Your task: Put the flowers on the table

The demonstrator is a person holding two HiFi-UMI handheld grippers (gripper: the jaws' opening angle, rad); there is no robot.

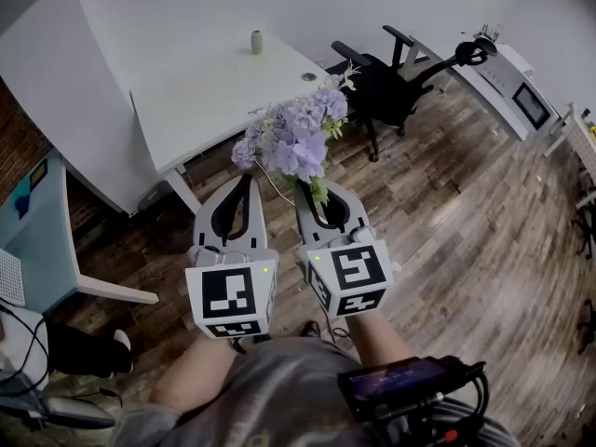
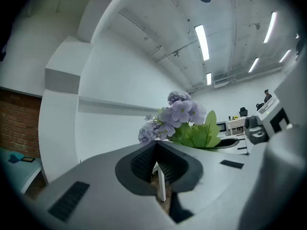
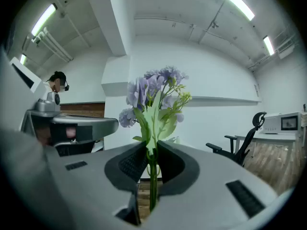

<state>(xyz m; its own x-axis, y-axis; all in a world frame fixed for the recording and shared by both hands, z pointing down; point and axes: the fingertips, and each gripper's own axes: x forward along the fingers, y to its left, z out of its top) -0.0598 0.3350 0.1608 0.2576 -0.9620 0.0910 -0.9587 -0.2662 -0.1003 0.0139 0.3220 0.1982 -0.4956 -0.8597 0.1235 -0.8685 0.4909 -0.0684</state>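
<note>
two grey grippers are held side by side above the brown wooden plank floor (image 1: pixel 447 203), near the white rectangular table (image 1: pixel 214 91) but short of it. the right gripper (image 3: pixel 152 145) is clamped on the green stems of a bunch of pale purple flowers with green leaves (image 3: pixel 153 92), whose blooms stand upright above its jaws. the left gripper (image 2: pixel 156 145) has its jaws pressed together with nothing between them.

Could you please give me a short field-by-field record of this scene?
held object: bunch of purple artificial flowers with a green stem
right gripper: shut on the stem
left gripper: shut, empty, beside the right one
target: white rectangular table, ahead; flowers not yet on it
on table: small pale cylindrical cup
nearby: black office chair
</note>
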